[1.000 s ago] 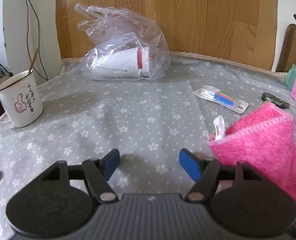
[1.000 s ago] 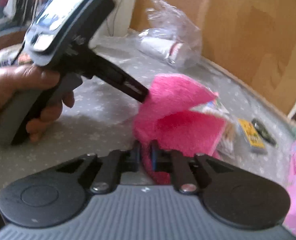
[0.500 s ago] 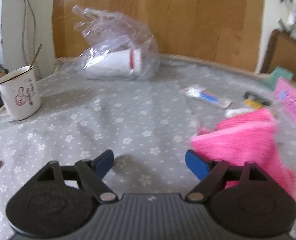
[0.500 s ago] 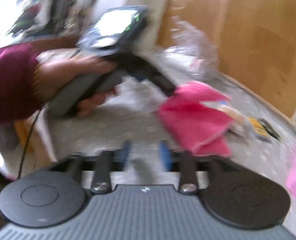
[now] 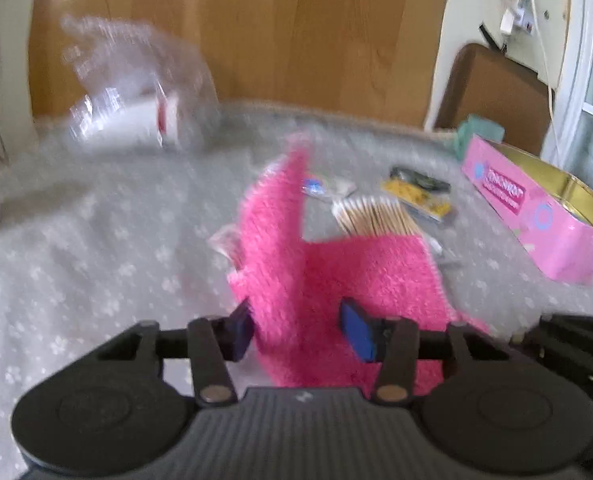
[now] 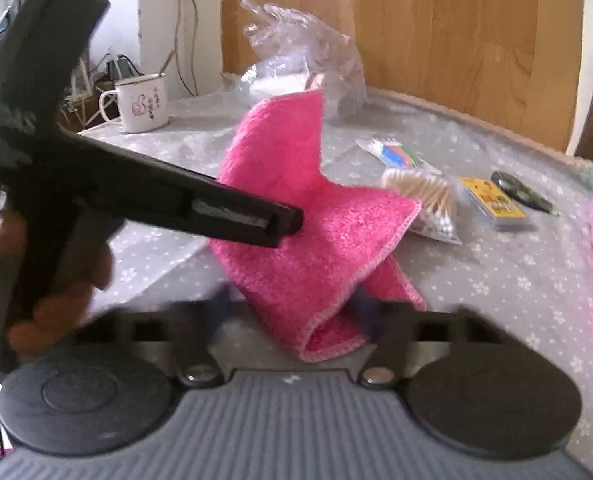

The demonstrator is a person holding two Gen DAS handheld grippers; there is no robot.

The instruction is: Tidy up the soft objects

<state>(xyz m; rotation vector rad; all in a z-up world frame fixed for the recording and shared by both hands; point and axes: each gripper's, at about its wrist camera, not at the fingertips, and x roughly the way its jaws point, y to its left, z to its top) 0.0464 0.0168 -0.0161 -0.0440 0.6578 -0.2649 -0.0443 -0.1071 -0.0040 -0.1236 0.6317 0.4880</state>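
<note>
A pink fluffy cloth [image 5: 336, 276] lies crumpled on the flowered grey tablecloth, one flap standing up. My left gripper [image 5: 302, 332] is open, and the cloth's near edge sits between its blue pads. In the right wrist view the cloth [image 6: 316, 232] stands folded in a peak. My right gripper [image 6: 296, 312] is open around the cloth's lower fold; its pads are blurred. The left gripper's black body [image 6: 144, 196] reaches in from the left and touches the cloth.
A clear plastic bag with a white cup [image 6: 308, 60], a white mug [image 6: 142, 102], a pack of cotton swabs [image 6: 424, 200], a toothbrush packet [image 6: 396, 154], a yellow card box [image 6: 492, 202] and a pink tin [image 5: 544, 216] stand around the cloth.
My right gripper let go of the cloth, drew back and came in again, open around its lower fold. My left gripper swung right and moved onto the cloth's near edge.
</note>
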